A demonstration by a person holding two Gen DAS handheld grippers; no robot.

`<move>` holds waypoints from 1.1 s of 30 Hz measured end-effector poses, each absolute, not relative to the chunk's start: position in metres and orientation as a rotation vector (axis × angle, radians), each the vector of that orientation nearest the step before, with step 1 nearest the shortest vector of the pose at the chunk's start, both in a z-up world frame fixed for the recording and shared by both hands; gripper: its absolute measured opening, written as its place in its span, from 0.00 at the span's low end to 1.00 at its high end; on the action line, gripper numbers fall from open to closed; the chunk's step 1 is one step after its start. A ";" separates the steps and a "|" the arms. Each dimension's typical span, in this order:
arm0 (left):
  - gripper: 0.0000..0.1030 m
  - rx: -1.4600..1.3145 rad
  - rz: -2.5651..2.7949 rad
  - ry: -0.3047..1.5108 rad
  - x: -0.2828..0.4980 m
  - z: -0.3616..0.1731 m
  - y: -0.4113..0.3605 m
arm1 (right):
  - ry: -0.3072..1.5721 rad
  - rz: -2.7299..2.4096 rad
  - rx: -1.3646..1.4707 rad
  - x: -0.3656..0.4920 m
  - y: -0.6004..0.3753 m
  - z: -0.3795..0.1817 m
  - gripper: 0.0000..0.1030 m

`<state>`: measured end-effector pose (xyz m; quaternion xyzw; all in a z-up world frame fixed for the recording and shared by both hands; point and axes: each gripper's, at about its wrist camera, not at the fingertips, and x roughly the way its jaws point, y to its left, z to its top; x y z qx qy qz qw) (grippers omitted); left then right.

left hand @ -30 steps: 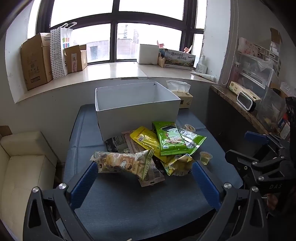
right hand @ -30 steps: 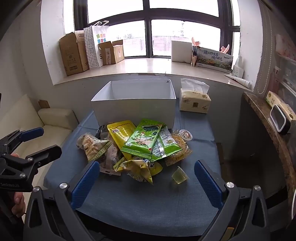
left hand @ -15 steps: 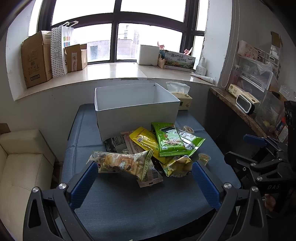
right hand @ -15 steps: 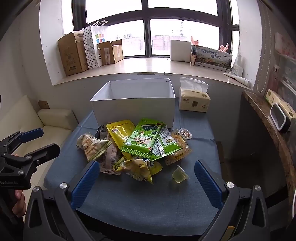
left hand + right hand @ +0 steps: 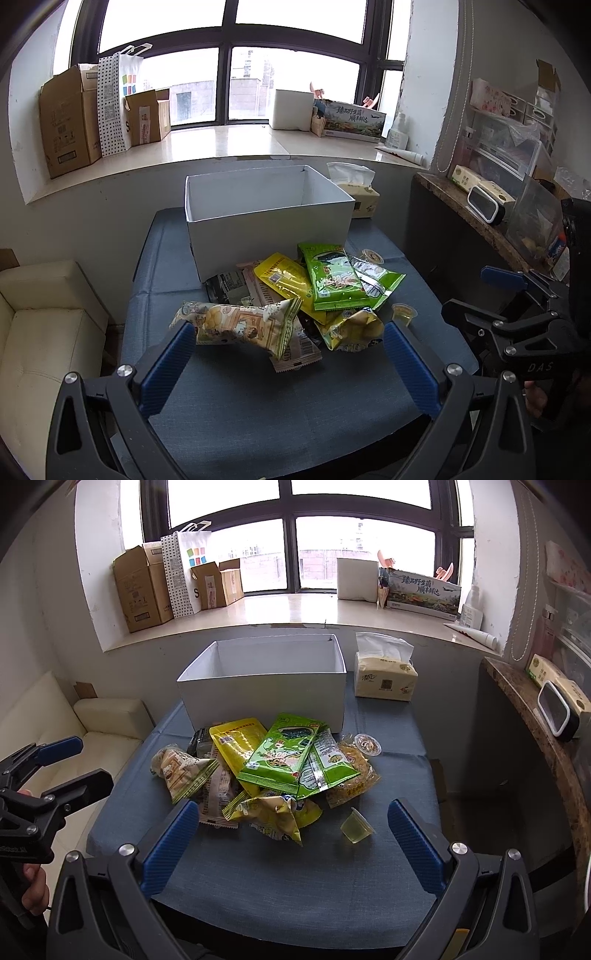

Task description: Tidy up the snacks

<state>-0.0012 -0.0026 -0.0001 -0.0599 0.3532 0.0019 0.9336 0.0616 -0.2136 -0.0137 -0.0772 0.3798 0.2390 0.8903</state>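
Observation:
A pile of snack packets lies on the blue table [image 5: 258, 398] in front of an empty white box [image 5: 269, 218], which also shows in the right wrist view [image 5: 264, 694]. On top lie a green packet [image 5: 332, 277] [image 5: 284, 755] and a yellow packet [image 5: 284, 280] [image 5: 236, 742]. A beige biscuit packet [image 5: 240, 325] [image 5: 181, 768] lies at the pile's left. A small jelly cup [image 5: 403, 314] [image 5: 356, 827] stands at the right. My left gripper [image 5: 288, 365] is open and empty, near the front of the pile. My right gripper [image 5: 291, 843] is open and empty, short of the pile.
A tissue box [image 5: 384, 679] stands right of the white box. A second small cup [image 5: 366, 744] sits behind the pile. A cream sofa [image 5: 40, 317] is left of the table. A dark counter [image 5: 546, 723] with a clock runs along the right. Cardboard boxes [image 5: 66, 122] stand on the windowsill.
Both grippers have stayed open and drifted only slightly; the snacks and the box have not moved.

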 end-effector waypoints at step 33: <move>1.00 -0.118 -0.004 0.729 -0.001 -0.002 -0.004 | 0.796 0.507 -0.166 0.059 -0.210 -0.018 1.00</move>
